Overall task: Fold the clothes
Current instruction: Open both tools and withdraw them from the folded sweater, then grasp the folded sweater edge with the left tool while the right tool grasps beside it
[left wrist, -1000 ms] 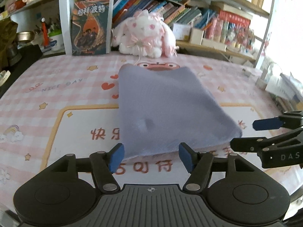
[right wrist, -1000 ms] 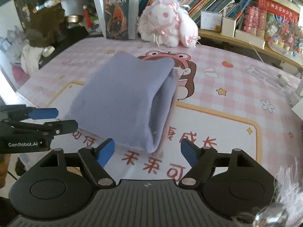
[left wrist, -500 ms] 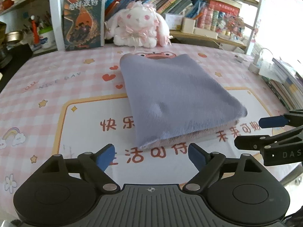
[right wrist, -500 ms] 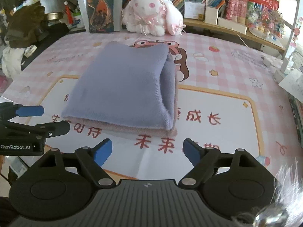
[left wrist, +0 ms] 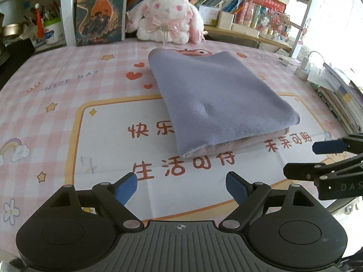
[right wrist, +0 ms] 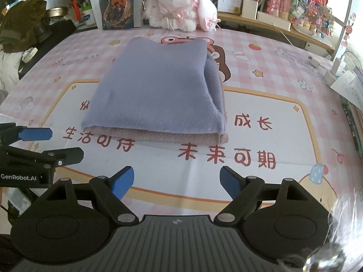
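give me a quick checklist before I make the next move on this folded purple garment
1. Left gripper open and empty: ok.
2. Right gripper open and empty: ok.
3. Purple garment folded into a compact rectangle: ok.
4. Edges aligned: not ok, a pinkish layer shows under the near edge.
5. Garment flat on the pink tablecloth, apart from the plush rabbit: ok.
6. Any further fold needed: cannot tell.

Lavender fleece garment — folded into a flat rectangle, pink underside showing — lies on the table.
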